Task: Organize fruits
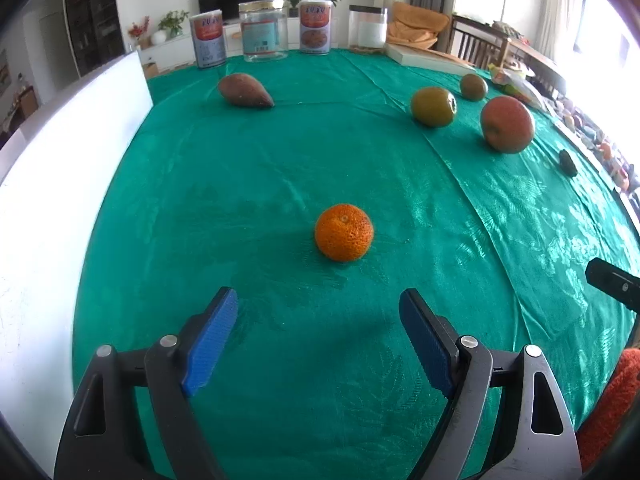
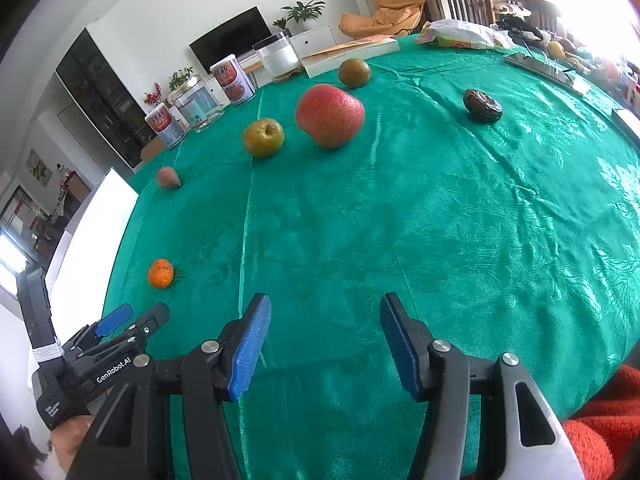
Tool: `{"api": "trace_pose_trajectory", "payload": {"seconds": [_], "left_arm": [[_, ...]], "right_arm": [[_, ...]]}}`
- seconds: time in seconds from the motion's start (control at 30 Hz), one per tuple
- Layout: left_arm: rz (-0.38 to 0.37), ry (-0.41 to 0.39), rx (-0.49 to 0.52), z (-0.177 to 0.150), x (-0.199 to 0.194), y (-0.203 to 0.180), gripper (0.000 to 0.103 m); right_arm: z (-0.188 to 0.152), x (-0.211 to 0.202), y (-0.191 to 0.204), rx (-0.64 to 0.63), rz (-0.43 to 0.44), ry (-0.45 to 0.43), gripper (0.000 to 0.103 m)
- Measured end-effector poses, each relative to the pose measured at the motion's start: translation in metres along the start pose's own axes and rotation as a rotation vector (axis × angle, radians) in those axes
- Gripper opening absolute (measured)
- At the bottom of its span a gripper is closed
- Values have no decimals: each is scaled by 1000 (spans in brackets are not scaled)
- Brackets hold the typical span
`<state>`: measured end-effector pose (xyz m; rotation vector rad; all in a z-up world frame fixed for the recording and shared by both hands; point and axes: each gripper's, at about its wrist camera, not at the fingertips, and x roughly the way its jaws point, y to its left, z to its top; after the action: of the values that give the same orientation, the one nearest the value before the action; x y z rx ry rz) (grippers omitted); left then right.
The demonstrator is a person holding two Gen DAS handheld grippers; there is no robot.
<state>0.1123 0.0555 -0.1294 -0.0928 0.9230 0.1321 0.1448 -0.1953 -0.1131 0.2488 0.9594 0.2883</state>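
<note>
An orange (image 1: 344, 232) sits on the green tablecloth (image 1: 248, 168) just ahead of my left gripper (image 1: 320, 300), which is open with nothing between its blue pads. Farther back lie a brown pointed fruit (image 1: 245, 90), two green-brown fruits (image 1: 433, 106) (image 1: 473, 87), a red apple (image 1: 507, 124) and a small dark fruit (image 1: 568, 163). In the right wrist view my right gripper (image 2: 325, 308) hangs open over bare cloth, narrower than the left. The apple (image 2: 329, 115), a green fruit (image 2: 263, 137) and the dark wrinkled fruit (image 2: 482, 105) lie well ahead. The left gripper (image 2: 138, 316) shows at lower left, near the orange (image 2: 161, 273).
Two cans (image 1: 208, 38) (image 1: 316, 26), a clear jar (image 1: 264, 30) and a white-filled jar (image 1: 368, 28) line the far edge, with a flat book (image 1: 428, 58) beside them. A white board (image 1: 68, 152) stands along the left edge. Snack bags and clutter (image 2: 460, 34) fill the far right.
</note>
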Motion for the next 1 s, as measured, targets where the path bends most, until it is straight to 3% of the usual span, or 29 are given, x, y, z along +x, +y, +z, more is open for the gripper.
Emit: {"api": "trace_pose_trajectory", "payload": {"seconds": [0.27, 0.4, 0.5, 0.57, 0.6, 0.67, 0.73, 0.8, 0.87, 1.0], "left_arm": [[18, -35, 9, -2, 1, 1, 88], [15, -36, 9, -2, 1, 1, 88], [11, -36, 9, -1, 2, 1, 89], [9, -36, 9, -2, 2, 1, 89], [9, -36, 9, -2, 2, 0, 89], [7, -36, 9, -2, 2, 0, 89], [8, -36, 9, -2, 3, 0, 89], [7, -36, 9, -2, 3, 0, 89], [8, -36, 9, -2, 3, 0, 89], [7, -33, 9, -2, 3, 0, 90]], "right_arm": [[83, 34, 34, -353, -162, -39, 58], [117, 74, 62, -528, -242, 1, 67], [131, 105, 65, -560, -336, 29, 72], [138, 114, 59, -553, -375, 32, 70], [144, 114, 53, -524, -369, 38, 66], [160, 108, 30, -366, -265, 66, 61], [172, 103, -6, -139, -136, 112, 54], [170, 101, -50, 150, 29, 164, 54], [159, 101, -78, 346, 142, 193, 54], [151, 102, -100, 554, 226, 171, 54]]}}
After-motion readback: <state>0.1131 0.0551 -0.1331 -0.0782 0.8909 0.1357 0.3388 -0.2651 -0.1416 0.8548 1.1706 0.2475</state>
